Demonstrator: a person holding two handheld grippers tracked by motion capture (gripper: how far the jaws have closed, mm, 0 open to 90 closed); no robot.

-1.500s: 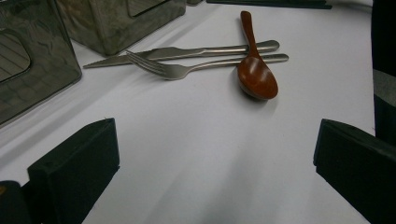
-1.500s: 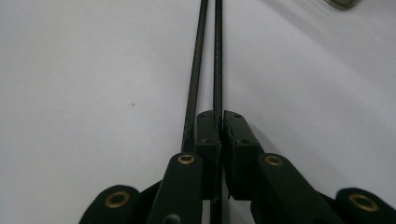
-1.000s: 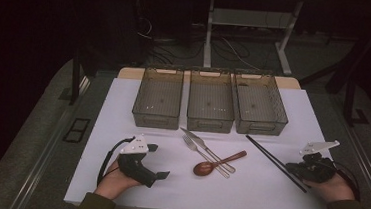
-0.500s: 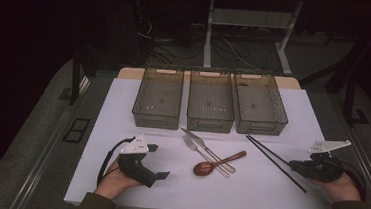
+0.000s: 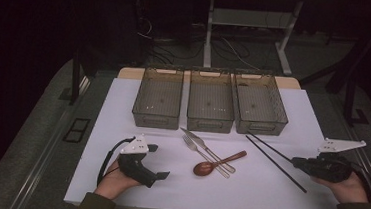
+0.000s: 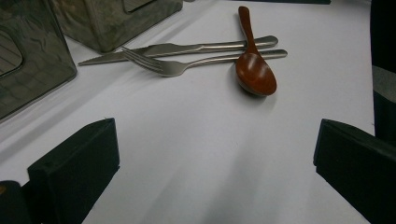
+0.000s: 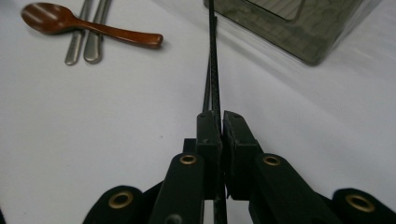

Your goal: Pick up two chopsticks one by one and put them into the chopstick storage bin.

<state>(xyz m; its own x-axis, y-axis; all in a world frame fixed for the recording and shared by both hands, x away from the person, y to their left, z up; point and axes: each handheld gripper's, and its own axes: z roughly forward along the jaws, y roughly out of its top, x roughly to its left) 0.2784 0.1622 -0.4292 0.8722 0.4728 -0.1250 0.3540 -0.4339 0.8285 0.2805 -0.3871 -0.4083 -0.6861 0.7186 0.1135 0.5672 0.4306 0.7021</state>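
Between the right gripper's (image 7: pixel 220 122) jaws sit the black chopsticks (image 7: pixel 212 70), clamped tight near one end, and from the right gripper view they run straight ahead toward the corner of the rightmost bin (image 7: pixel 299 23). From above, one chopstick (image 5: pixel 275 163) lies slanted across the white mat (image 5: pixel 123 109), the other (image 5: pixel 269 146) angles up to the gripper on the right side of the table. Close to the left of them, a wooden spoon (image 5: pixel 217 162) lies across a fork (image 5: pixel 204 156) and a knife (image 5: pixel 206 150), all touching. Behind the cutlery, three clear bins stand in a row: left bin (image 5: pixel 158 98), middle bin (image 5: pixel 210 101), rightmost one beside it. Over at the near left, the left gripper (image 5: pixel 156 160) rests in its hand on the mat, jaws spread wide, nothing between them, well apart from the cutlery.
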